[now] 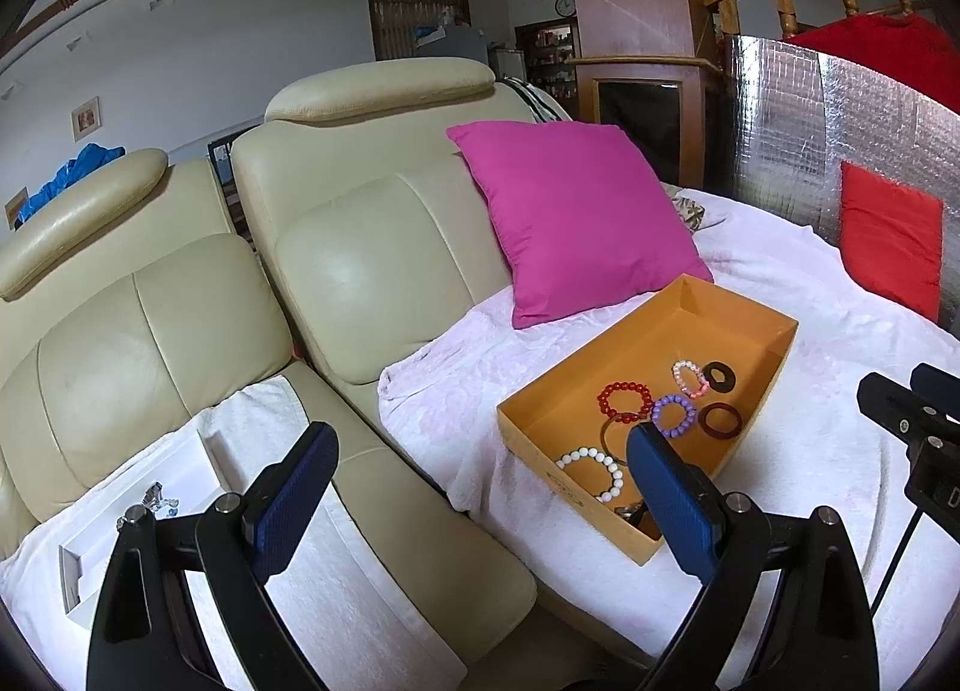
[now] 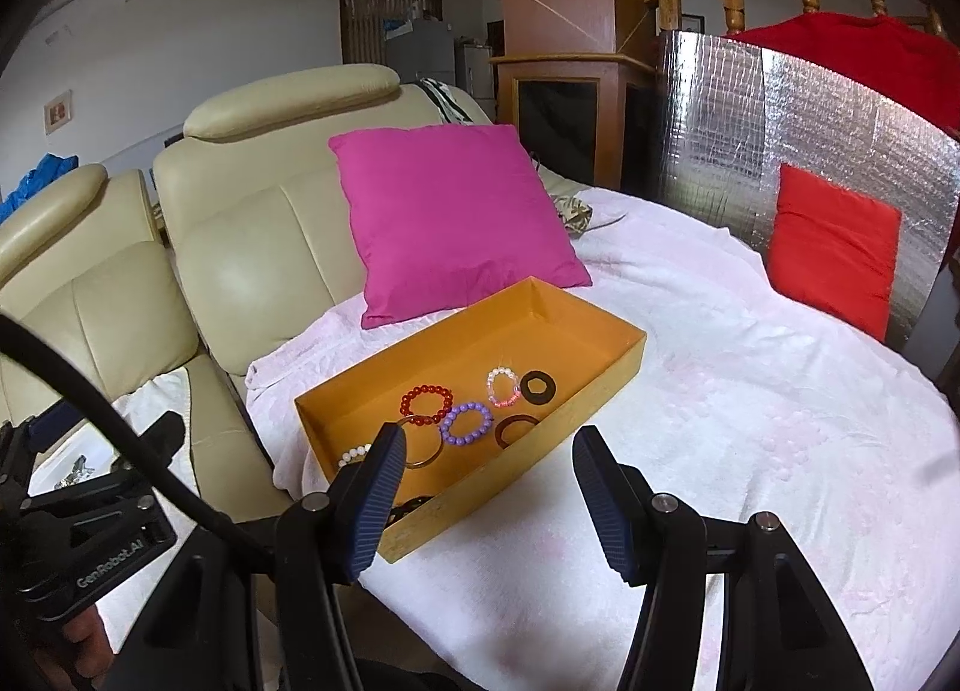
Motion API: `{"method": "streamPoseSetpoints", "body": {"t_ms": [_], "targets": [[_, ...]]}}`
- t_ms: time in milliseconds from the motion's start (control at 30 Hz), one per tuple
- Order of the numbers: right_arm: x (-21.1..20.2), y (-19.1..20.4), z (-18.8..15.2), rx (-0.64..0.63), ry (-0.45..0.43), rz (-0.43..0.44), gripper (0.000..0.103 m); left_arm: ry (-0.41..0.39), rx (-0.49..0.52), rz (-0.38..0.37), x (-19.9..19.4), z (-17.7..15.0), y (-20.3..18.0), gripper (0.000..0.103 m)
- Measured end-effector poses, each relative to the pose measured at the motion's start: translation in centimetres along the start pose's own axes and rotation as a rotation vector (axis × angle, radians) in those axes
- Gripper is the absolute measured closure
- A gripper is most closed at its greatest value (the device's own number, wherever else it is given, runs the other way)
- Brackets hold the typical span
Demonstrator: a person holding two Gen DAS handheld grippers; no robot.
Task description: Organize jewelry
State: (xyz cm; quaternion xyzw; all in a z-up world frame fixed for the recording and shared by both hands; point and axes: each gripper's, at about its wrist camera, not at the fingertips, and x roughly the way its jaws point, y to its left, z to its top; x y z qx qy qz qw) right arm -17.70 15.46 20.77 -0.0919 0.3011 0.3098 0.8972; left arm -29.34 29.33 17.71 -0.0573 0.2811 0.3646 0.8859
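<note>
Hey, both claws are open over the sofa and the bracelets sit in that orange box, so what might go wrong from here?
1. The red bead bracelet, purple bead bracelet and a thin gold bangle lie touching, so a claw may catch more than one.
2. The orange box rests on soft white blanket; pressing down could tip it.
3. The left claw and right claw are close together and might collide.

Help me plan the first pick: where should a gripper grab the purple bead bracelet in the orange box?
Pinch the purple bead bracelet across its beaded band from above, one finger inside the loop. It lies flat in the orange box, and its walls block a sideways approach.
</note>
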Motion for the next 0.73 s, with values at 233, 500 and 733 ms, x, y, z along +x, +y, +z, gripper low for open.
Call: {"method": "streamPoseSetpoints", "body": {"t_ms": [233,500,733], "targets": [[1.6,-0.1,0.3,-0.004,0.015,0.005,0.041,0.015,-0.001,0.008,1.3,0.3,-0.1,0.006],[3.6,-0.3,0.9,0.003,0.031,0.024,0.041,0.035,0.008,0.026,3.1,0.9,-0.8,0.006],[2.2,-4.4,0.5,0.068,-0.040,-0.019,0.041,0.015,0.068,-0.093,3.3,1.8,-5.1,0.006]]}}
